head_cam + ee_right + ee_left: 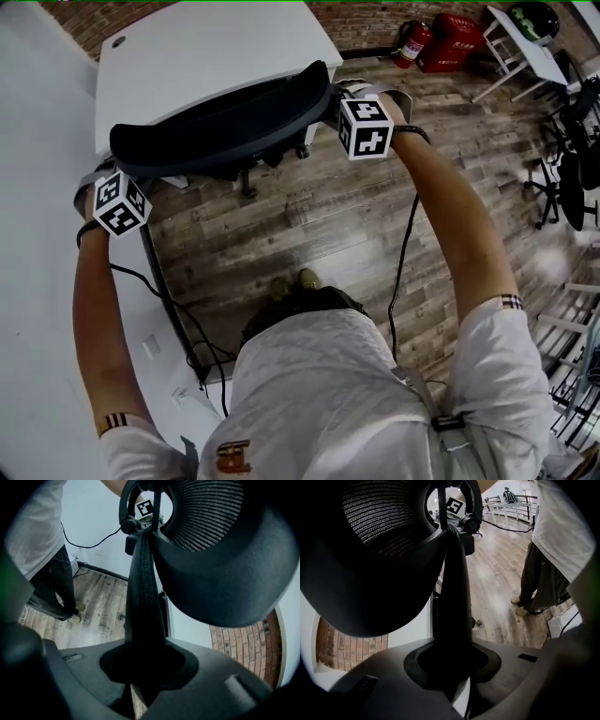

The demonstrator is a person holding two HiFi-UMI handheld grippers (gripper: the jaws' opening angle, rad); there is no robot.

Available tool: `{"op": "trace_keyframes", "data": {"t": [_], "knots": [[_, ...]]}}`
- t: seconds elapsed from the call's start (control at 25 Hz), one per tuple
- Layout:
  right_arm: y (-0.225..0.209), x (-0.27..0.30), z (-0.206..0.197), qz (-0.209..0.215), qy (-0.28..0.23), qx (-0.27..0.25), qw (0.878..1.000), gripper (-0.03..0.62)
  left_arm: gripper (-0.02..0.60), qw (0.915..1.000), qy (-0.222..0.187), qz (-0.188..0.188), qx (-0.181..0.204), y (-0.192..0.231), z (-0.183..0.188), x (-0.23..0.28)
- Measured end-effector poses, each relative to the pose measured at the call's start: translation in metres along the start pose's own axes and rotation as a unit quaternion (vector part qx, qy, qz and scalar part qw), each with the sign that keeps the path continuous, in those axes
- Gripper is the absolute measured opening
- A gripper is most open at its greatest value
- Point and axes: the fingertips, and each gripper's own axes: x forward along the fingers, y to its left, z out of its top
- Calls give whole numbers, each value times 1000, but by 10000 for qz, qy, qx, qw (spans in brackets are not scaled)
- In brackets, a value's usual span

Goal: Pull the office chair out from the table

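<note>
The black office chair (225, 127) stands with its seat tucked under the white table (206, 47); only its curved mesh backrest shows from above. My left gripper (120, 178) is shut on the backrest's left end, and my right gripper (336, 105) is shut on its right end. In the left gripper view the backrest's black rim (454, 588) runs straight down into the left gripper (452, 660). The right gripper view shows the same: the rim (143, 588) sits clamped in the right gripper (145, 663), with mesh (211, 513) above.
Wooden floor lies behind the chair, where the person's feet (295, 281) stand. Black cables (187, 328) trail along the white wall at the left. A fire extinguisher (412, 42) and a red box (455, 42) stand by the brick wall. More chairs (572, 159) are at the right.
</note>
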Motion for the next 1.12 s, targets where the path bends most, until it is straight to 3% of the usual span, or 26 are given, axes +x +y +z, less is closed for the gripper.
{"op": "trace_keyframes", "data": {"t": [1.12], "knots": [[114, -60, 38, 130, -89, -221, 9996, 86, 77, 9998, 94, 112, -169, -128, 6, -72]]}}
